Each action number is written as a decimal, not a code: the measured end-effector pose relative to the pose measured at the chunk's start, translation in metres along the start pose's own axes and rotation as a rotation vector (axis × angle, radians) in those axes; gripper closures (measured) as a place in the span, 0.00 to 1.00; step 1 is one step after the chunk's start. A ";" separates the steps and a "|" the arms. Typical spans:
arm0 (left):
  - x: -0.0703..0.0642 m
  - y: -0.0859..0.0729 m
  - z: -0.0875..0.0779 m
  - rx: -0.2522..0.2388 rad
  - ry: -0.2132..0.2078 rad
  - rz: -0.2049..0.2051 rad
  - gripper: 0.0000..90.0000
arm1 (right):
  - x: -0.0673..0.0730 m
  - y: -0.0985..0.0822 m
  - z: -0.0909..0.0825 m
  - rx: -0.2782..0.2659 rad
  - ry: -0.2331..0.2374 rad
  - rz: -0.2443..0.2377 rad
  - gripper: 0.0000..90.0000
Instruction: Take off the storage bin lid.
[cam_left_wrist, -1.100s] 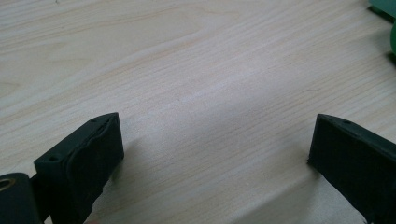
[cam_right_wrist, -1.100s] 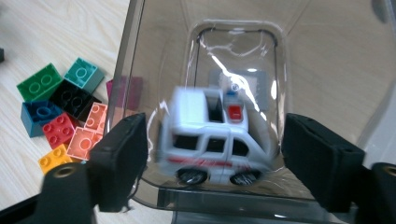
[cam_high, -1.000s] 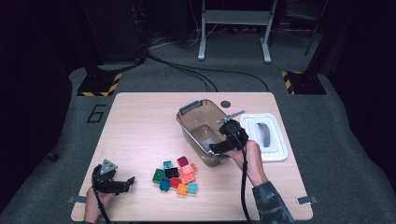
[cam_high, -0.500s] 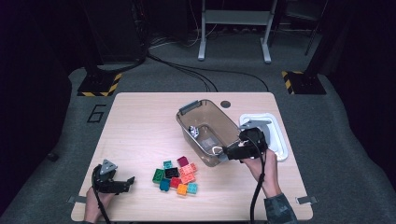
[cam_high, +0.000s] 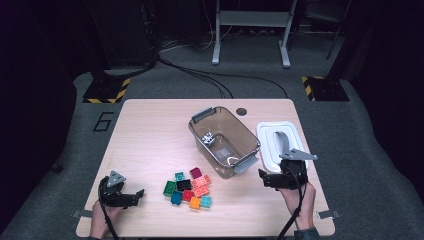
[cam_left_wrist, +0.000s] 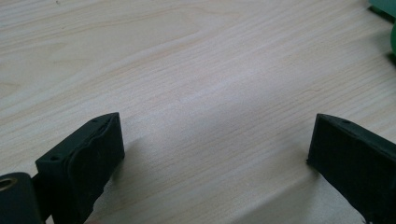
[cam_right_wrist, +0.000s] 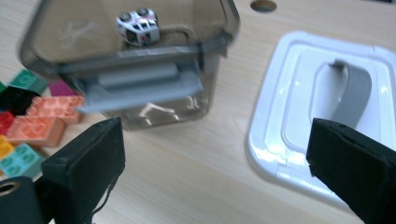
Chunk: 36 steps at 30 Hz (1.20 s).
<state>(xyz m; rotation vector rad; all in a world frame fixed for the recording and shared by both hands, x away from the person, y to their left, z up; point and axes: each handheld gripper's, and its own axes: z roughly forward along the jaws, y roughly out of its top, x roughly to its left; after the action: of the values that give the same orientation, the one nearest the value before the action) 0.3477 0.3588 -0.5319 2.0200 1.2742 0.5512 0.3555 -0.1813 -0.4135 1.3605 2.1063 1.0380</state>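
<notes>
Dim room around a lit table (cam_high: 150, 135), soft overhead shadows, bin (cam_right_wrist: 140, 70) blurred (right gripper view)

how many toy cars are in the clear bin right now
1. A small white toy car lies on the floor of the clear bin, toward its far left corner. The tinted walls might hide another.

In the right gripper view the bin (cam_right_wrist: 130, 60) is blurred and its far rim is cut off. The toy car (cam_right_wrist: 138, 21) inside is too smeared to read. The left gripper view clips a green block (cam_left_wrist: 385, 7) at the corner.
</notes>
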 end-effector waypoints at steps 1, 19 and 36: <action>0.000 0.000 0.000 0.000 0.000 0.000 0.04 | -0.002 -0.005 0.001 0.005 -0.010 0.005 0.04; 0.000 0.000 0.000 0.002 0.000 -0.001 0.04 | -0.029 -0.079 0.052 0.041 -0.088 0.108 0.03; -0.002 0.001 -0.001 0.017 0.015 -0.011 0.04 | -0.029 -0.092 0.069 0.077 -0.155 0.081 0.01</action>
<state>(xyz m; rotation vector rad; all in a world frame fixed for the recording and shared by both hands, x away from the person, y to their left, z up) 0.3465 0.3575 -0.5306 2.0255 1.3023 0.5532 0.3612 -0.2046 -0.5292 1.5230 2.0109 0.8604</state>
